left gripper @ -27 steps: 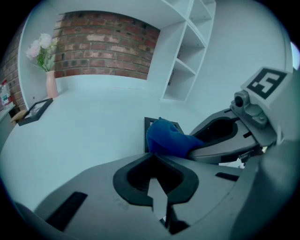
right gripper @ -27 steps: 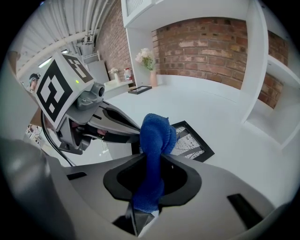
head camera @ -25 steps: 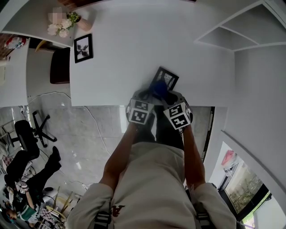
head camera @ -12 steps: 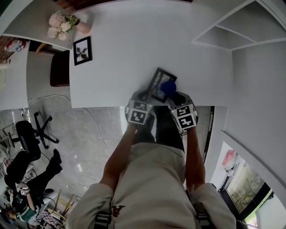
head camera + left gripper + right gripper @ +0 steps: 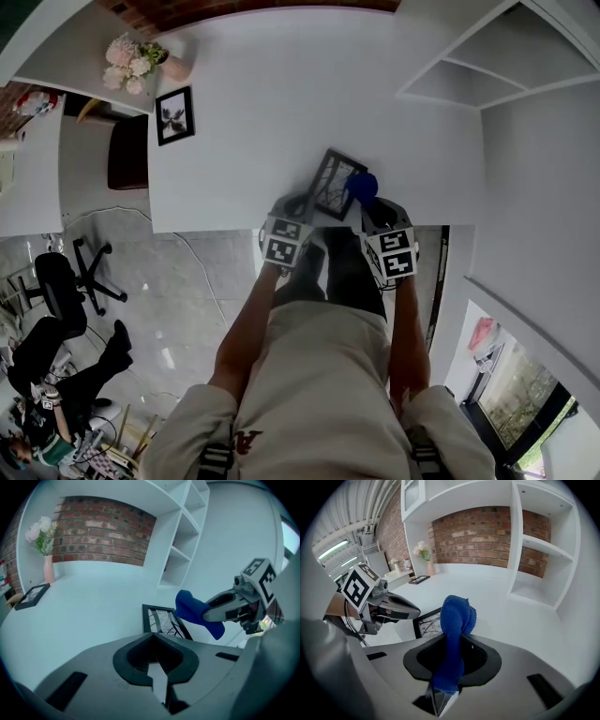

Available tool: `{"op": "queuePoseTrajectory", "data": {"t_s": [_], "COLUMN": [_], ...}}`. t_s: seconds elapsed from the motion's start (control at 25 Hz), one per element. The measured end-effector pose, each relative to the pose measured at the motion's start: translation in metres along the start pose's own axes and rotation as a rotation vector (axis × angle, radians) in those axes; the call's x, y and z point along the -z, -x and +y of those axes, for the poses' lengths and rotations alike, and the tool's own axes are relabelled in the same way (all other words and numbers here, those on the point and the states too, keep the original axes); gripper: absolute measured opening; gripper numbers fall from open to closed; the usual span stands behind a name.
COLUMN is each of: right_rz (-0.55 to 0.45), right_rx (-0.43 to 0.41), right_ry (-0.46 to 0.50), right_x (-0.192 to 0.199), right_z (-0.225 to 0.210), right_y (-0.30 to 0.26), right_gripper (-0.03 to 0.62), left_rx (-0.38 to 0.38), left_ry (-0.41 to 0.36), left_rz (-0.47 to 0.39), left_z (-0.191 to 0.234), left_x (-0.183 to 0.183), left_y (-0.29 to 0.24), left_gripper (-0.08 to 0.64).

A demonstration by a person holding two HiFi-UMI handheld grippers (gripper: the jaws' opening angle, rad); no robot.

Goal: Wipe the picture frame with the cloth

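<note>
A black picture frame [image 5: 335, 182] lies flat on the white table [image 5: 281, 112], close to its front edge. My right gripper [image 5: 369, 202] is shut on a blue cloth [image 5: 362, 186], which hangs just above the frame's right edge. In the right gripper view the cloth [image 5: 456, 620] stands up from the jaws, with the frame [image 5: 427, 624] behind it. My left gripper [image 5: 302, 202] hovers by the frame's left near corner, shut and holding nothing. The left gripper view shows the frame [image 5: 161, 621] ahead of the jaws and the cloth [image 5: 196, 612] to its right.
A second framed picture [image 5: 175, 115] and a vase of flowers [image 5: 141, 62] stand at the table's far left. White shelves [image 5: 469, 80] line the right side. A dark chair [image 5: 127, 145] sits left of the table. A person sits on the floor area at lower left.
My right gripper has carried the cloth from over the frame's middle to its right edge, uncovering the picture. The left gripper has stayed by the frame's left corner.
</note>
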State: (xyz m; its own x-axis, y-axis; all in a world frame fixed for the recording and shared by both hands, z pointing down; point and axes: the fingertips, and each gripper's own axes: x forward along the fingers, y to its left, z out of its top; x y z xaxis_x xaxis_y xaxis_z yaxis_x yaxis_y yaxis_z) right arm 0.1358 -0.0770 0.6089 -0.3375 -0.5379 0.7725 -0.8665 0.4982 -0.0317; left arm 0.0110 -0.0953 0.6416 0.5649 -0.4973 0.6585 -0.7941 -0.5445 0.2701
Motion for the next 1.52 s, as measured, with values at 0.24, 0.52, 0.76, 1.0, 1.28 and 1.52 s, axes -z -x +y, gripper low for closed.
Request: {"op": "queuePoseTrajectory", "data": {"t_s": [0.24,0.52,0.76,1.0,1.28,1.52], "right_rz": [-0.080,-0.195,-0.302,-0.386,-0.442,-0.453], "right_rx": [-0.001,0.016,0.030,0.046,0.084,0.078], "right_ry": [-0.050,-0.057,-0.052,-0.032,-0.026,-0.024], "right_x": [-0.022,-0.058,-0.093,-0.120,-0.134,-0.138], "right_z": [0.000,-0.002,0.000,0.001,0.003,0.008], "right_y": [0.011,0.036,0.063,0.087,0.101,0.106], "right_gripper": [0.083,0.081,0.081,0.083,0.071,0.069], "left_rx": [0.030,0.057,0.079,0.084,0.076,0.057], "left_ry": [-0.033,-0.062,-0.103,-0.117,-0.127,-0.130], "left_rz": [-0.036,-0.125,-0.208,-0.277,-0.333,-0.345], "left_z": [-0.001,-0.013,-0.021,-0.027,-0.033,-0.032], "left_x": [-0.014,-0.056,-0.096,-0.125,-0.141,-0.145], "left_y": [0.008,0.039,0.070,0.098,0.121,0.126], "left_gripper": [0.000,0.001,0.000,0.000,0.001,0.000]}}
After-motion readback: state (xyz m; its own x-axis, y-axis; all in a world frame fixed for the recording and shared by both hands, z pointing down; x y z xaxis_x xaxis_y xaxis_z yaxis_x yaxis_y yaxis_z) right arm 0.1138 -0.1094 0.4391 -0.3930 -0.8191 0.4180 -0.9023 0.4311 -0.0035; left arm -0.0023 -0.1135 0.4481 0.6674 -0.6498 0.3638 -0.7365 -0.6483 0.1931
